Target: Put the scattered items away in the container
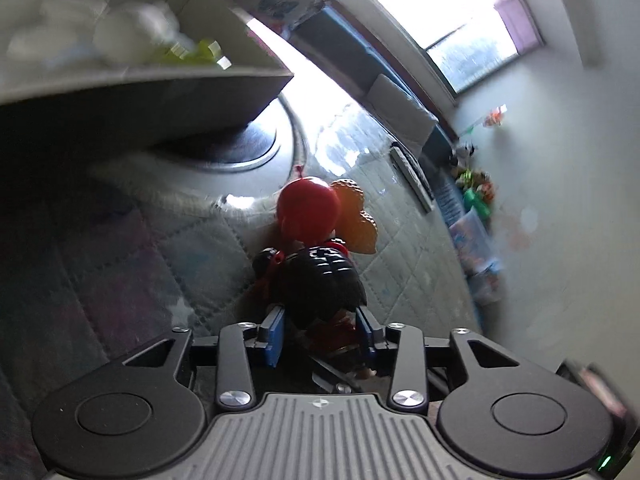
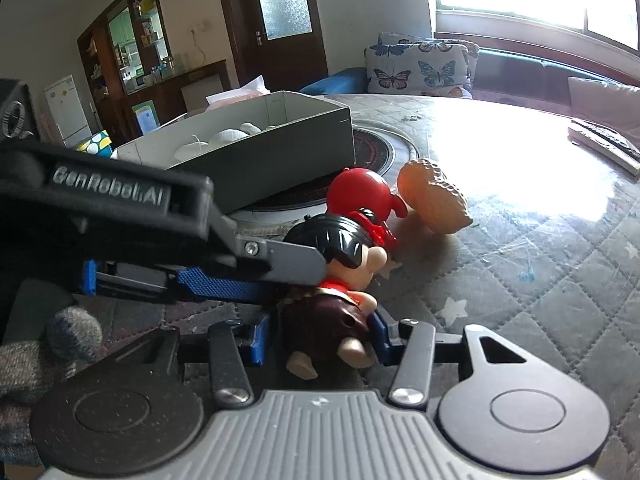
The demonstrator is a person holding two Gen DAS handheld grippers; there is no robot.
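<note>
A toy figurine with black hair, red scarf and brown body (image 2: 340, 280) lies on the quilted table. My right gripper (image 2: 320, 336) has its blue pads on either side of the body. My left gripper (image 1: 320, 320) also closes on the figurine (image 1: 324, 280); it shows from the left in the right wrist view (image 2: 240, 276). A red ball toy (image 2: 360, 192) and a tan peanut-shaped toy (image 2: 436, 200) lie just beyond. The grey open box (image 2: 256, 152) holds white items.
The box rests partly on a round black hob plate (image 2: 376, 148) set in the table. A remote control (image 2: 604, 144) lies far right. Sofa cushions (image 2: 420, 64) stand behind the table. Toys lie on the floor (image 1: 476, 188).
</note>
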